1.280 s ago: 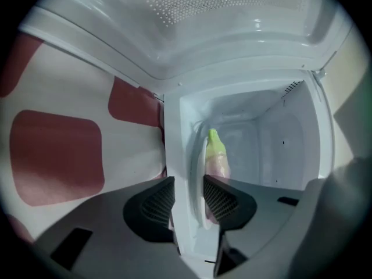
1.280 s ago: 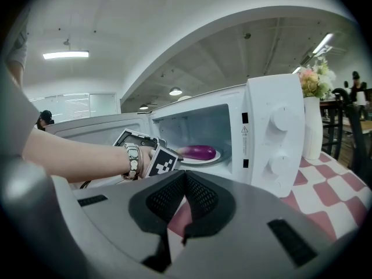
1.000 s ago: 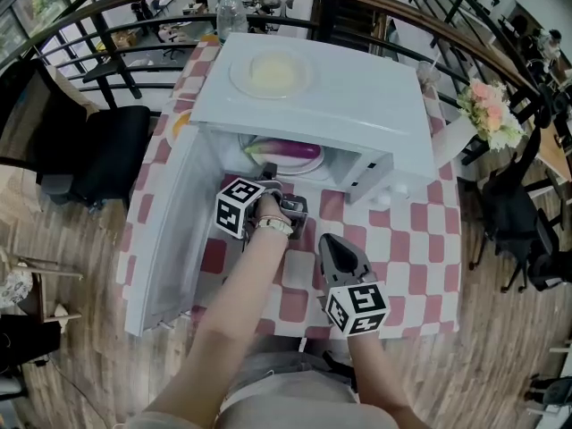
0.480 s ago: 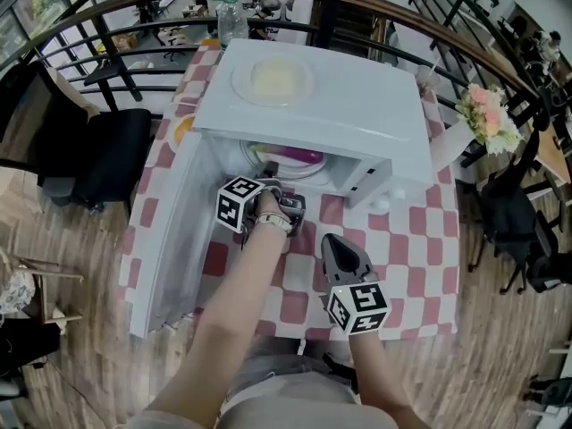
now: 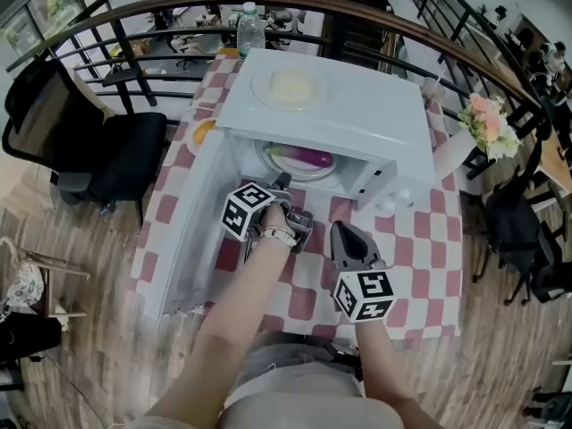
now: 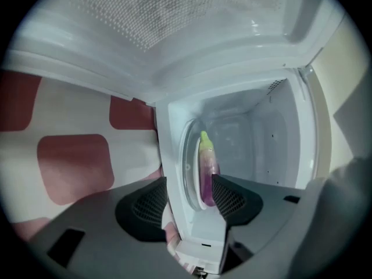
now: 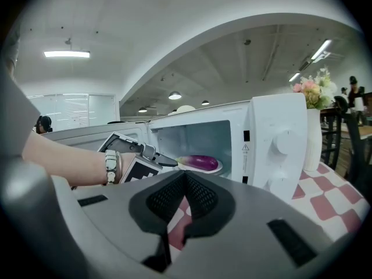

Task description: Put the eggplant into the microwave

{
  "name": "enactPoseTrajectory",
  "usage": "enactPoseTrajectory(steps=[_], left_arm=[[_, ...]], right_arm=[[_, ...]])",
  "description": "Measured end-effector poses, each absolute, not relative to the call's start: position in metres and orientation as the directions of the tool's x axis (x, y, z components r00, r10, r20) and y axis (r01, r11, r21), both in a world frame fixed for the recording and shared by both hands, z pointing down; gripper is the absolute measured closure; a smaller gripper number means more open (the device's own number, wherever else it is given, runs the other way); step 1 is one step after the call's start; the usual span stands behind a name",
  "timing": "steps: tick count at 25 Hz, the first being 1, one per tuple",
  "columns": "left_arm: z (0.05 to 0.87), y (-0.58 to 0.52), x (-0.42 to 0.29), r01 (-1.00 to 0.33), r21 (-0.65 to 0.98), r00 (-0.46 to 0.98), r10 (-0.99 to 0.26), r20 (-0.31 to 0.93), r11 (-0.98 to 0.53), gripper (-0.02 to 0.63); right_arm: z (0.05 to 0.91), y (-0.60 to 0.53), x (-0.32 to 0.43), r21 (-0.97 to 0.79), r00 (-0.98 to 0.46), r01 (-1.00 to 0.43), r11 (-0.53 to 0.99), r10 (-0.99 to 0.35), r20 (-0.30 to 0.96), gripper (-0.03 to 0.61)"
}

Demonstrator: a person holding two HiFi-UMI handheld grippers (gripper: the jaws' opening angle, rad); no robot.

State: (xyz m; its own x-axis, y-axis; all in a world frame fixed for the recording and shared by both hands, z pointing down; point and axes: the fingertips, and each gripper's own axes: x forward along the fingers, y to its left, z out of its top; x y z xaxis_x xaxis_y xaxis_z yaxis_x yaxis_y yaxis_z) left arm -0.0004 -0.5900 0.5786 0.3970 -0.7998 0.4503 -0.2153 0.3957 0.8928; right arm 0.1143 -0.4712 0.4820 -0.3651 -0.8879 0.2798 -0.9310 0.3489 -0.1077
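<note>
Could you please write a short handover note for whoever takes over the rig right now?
Left gripper: at the mouth of the microwave, jaws apart and closing, nothing between the pads.
Right gripper: shut, empty, over the checked tablecloth in front of the microwave.
Eggplant: lying on the turntable plate inside; door wide open.
Done: eggplant is in.
Left: probably draw the left gripper back and shut the door.

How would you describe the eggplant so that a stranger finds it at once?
Find the white microwave on the checkered table, its door open. Inside, on the round turntable, lies the eggplant: the only purple thing there, long, with a green tip.
</note>
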Motion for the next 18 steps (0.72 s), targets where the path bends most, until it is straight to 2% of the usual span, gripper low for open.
enactPoseTrajectory(steps=[8, 12, 18], left_arm=[[0.53, -0.569, -0.001, -0.221, 0.948, 0.443, -0.843, 0.306, 0.228, 0.505], [0.508, -0.556, 0.001, -0.254, 0.957, 0.461, -0.852, 0.247, 0.14, 0.609], [0.469, -0.541, 0.007, -0.289, 0.956, 0.499, -0.861, 0.102, -0.054, 0.611]], right_arm=[[0.461, -0.463, 0.109, -0.096, -0.363, -0.932, 0.35, -0.902, 0.236, 0.555], [0.447, -0.458, 0.101, -0.079, -0.38, -0.925, 0.371, -0.899, 0.217, 0.555], [0.431, -0.455, 0.097, -0.062, -0.392, -0.92, 0.387, -0.902, 0.183, 0.555]])
